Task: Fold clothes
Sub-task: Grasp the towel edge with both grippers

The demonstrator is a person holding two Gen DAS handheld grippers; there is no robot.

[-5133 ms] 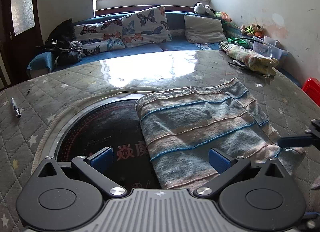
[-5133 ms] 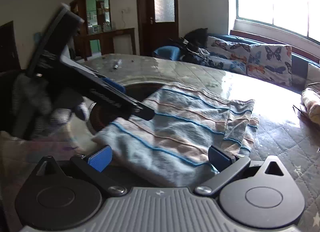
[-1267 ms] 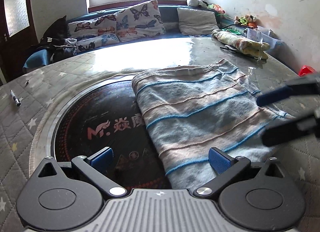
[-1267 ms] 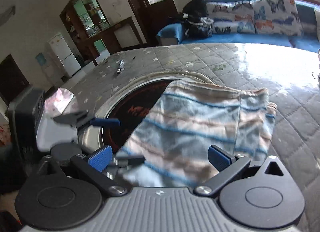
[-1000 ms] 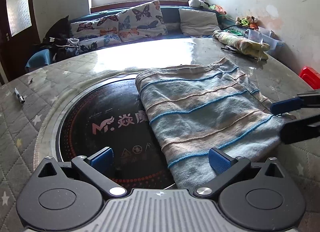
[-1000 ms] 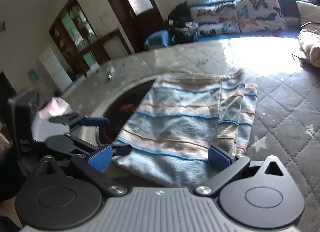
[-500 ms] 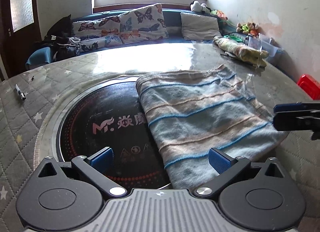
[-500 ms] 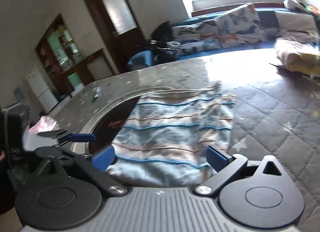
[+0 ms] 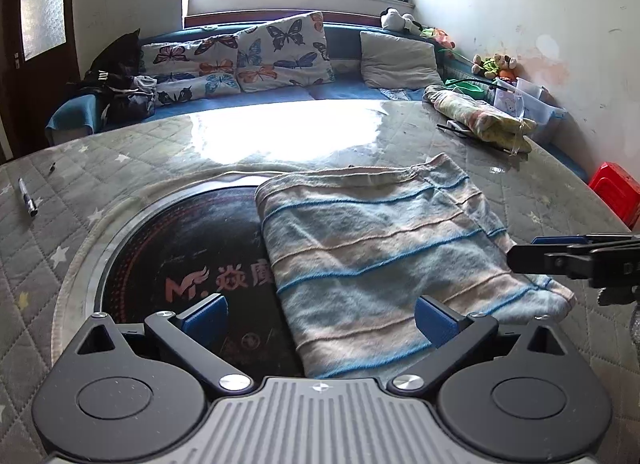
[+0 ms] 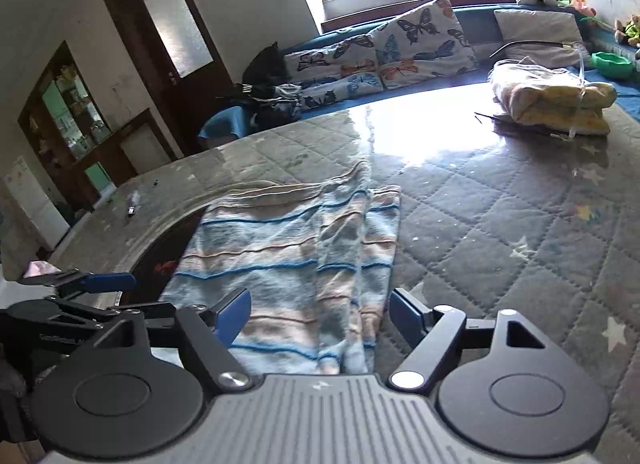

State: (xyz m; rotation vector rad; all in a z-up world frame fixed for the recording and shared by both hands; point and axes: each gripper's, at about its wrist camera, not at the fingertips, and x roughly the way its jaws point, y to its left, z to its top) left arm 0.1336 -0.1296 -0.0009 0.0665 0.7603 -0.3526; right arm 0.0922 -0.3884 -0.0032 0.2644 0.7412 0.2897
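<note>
Quilted, star-patterned round table (image 9: 120, 168) with a dark central disc (image 9: 180, 248) bearing red lettering; the folded striped towel (image 9: 380, 248) lies flat, partly over the disc. A sofa with butterfly cushions (image 9: 276, 52) stands under the window. Left claw (image 9: 320, 318) and right claw (image 10: 320, 312) both spread wide, holding nothing.

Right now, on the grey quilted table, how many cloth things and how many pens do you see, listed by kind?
Blue and beige striped towel, folded flat: 1
Yellow and pink blanket bundle in clear wrap: 1
Black marker pen: 1
Total: 3
</note>
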